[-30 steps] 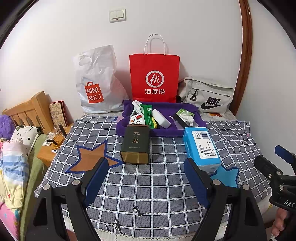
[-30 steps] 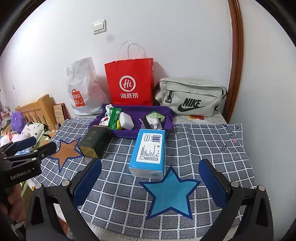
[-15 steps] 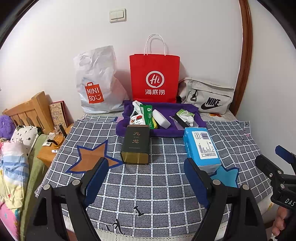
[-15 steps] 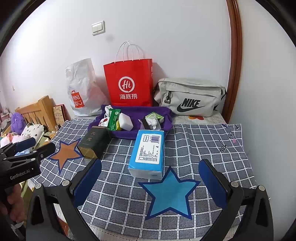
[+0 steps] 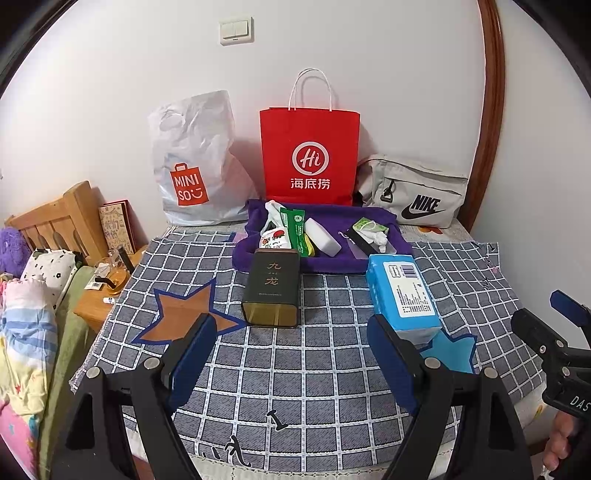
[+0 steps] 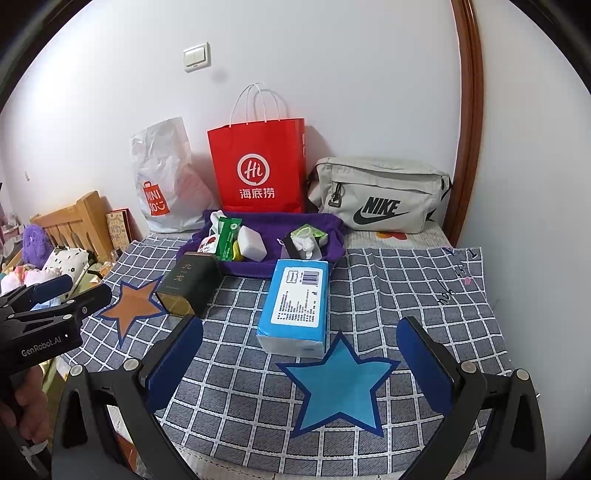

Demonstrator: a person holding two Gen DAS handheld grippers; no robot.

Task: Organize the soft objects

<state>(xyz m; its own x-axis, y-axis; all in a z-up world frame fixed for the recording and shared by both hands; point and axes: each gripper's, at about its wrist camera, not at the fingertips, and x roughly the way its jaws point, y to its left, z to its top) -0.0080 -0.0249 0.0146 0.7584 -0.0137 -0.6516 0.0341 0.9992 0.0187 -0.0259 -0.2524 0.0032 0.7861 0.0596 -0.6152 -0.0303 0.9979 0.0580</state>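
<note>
A checked cloth point(image 5: 314, 369) spreads beneath and between the fingers of the left gripper point(image 5: 290, 321). An orange star point(image 5: 181, 314) on it lies just past that gripper's left fingertip, and a blue star point(image 6: 340, 387) lies between the fingers of the right gripper point(image 6: 301, 321). Far beyond the fingers, a light switch point(image 5: 236, 31) sits high on the wall. Well left of the left finger stand a wooden headboard point(image 5: 55, 221), a notebook point(image 5: 116, 225) leaning beside it, a bedside table point(image 5: 92, 310), a spotted pillow point(image 5: 48, 269) and a purple plush point(image 5: 13, 251). A wooden door frame point(image 5: 491, 110) rises beyond the right finger
</note>
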